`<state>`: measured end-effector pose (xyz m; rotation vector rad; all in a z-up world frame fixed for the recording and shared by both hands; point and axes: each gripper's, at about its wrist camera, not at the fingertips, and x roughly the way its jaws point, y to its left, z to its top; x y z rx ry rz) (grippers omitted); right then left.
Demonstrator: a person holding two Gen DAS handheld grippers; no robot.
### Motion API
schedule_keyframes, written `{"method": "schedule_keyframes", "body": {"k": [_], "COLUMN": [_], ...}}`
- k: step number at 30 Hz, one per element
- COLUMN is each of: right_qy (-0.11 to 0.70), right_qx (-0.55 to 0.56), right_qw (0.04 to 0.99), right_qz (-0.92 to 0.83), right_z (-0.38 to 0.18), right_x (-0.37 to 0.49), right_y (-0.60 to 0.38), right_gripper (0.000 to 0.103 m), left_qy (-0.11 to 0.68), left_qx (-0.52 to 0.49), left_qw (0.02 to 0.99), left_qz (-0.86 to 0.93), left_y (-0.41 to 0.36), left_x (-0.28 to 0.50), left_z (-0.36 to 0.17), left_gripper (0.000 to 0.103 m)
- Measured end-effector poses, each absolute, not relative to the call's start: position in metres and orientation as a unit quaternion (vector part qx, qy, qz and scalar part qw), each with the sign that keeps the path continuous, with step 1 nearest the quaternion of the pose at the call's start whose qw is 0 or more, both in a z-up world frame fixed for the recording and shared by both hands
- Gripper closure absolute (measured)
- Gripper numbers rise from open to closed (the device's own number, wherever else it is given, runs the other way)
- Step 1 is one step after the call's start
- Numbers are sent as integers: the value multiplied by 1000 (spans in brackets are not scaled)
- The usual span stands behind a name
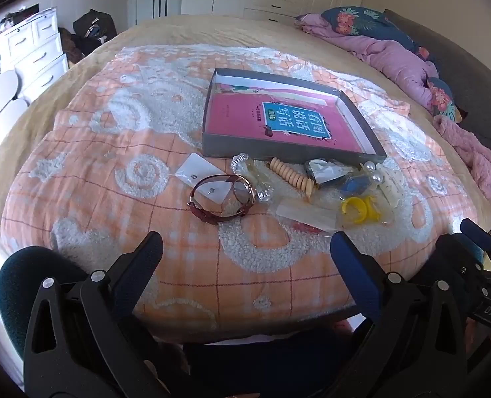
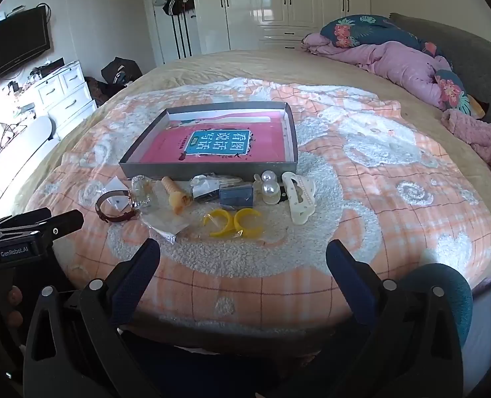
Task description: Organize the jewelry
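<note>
The jewelry lies in a loose row on the orange-and-white blanket (image 2: 278,285) that covers the bed, just in front of the near wall of a shallow grey box (image 2: 209,167) with a pink book (image 2: 212,147) lying flat inside it. From your left you have a dark red watch (image 1: 220,199) resting partly on a small white card (image 1: 199,170), then a clear crinkled packet (image 2: 142,190), a string of cream beads (image 1: 291,174), a dark packet (image 2: 237,195), 2 pearl-like balls (image 2: 269,182) and a white hair claw (image 2: 299,197) at the right end. Nearer to you, 2 yellow open rings (image 2: 233,222) sit in clear wrapping, beside another clear flat packet (image 1: 306,214). Your left gripper (image 1: 245,252) hangs above the near edge of the blanket, tilted down, its fingers spread wide with nothing between them; the watch is the closest piece ahead of it, still well apart. Your right gripper (image 2: 243,257) hangs the same way, fingers wide and empty, with the yellow rings just beyond its tips and no contact. Each gripper shows at the edge of the other's view. Beyond the box the tan bedspread (image 2: 245,63) runs to a heap of pink bedding (image 2: 398,63) at the right and white wardrobe doors (image 2: 278,0) at the back.
</note>
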<state>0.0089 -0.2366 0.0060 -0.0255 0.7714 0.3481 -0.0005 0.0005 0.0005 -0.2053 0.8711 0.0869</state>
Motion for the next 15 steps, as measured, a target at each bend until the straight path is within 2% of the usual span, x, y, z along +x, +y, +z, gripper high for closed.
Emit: {"method": "schedule_keyframes", "body": {"k": [15], "right_qy": [376], "right_qx": [-14], "right_qw": [911], "right_qz": [169], "right_z": [6], "right_x": [9], "right_y": [-236], "right_gripper": [4], "left_qy": [418], "left_qx": [-91], "left_qw": [903], "left_qz": [47], "left_y": [1], "left_x": [1], "left_z": [8], "left_gripper": [8]}}
